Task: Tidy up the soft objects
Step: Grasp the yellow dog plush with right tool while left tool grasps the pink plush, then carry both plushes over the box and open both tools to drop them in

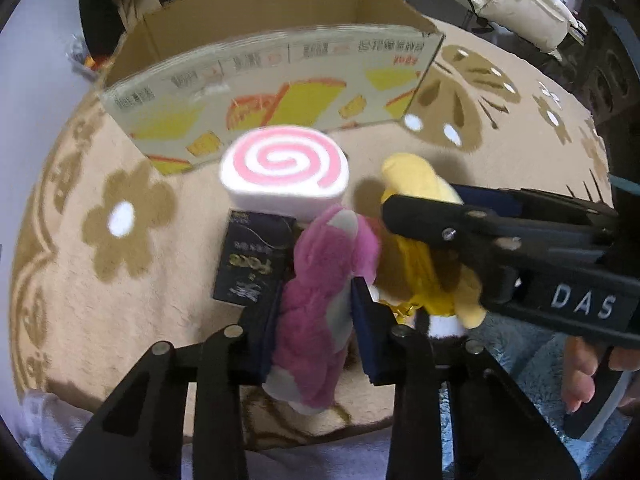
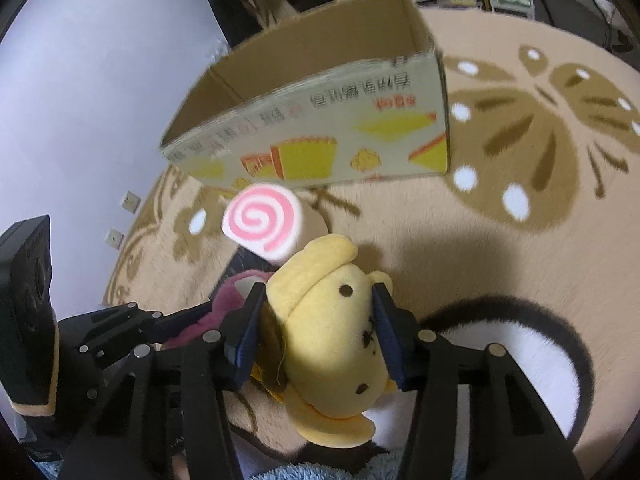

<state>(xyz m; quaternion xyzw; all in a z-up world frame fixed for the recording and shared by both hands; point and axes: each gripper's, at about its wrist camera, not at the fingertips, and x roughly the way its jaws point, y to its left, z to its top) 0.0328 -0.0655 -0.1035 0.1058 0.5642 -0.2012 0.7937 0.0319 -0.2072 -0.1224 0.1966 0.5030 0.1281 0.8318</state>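
A pink plush toy (image 1: pixel 320 280) lies on the beige rug, and my left gripper (image 1: pixel 318 300) is shut on it, one blue pad pressing each side. Right beside it is a yellow plush toy (image 2: pixel 332 328) with dot eyes; my right gripper (image 2: pixel 318 296) is shut on its head. In the left wrist view the right gripper's fingers (image 1: pixel 460 224) reach in from the right over the yellow plush toy (image 1: pixel 416 184). A pink-and-white swirl cushion (image 1: pixel 284 168) sits just beyond both toys. Behind it stands an open cardboard box (image 1: pixel 280 76), whose inside looks bare.
A small black packet (image 1: pixel 252 256) lies left of the pink toy, against the cushion. The flower-patterned rug (image 1: pixel 120 280) spreads all around. Pale blue fleece (image 1: pixel 520 352) and a hand (image 1: pixel 580 376) sit at the lower right. Shelves and a pale padded jacket (image 1: pixel 520 0) are far back.
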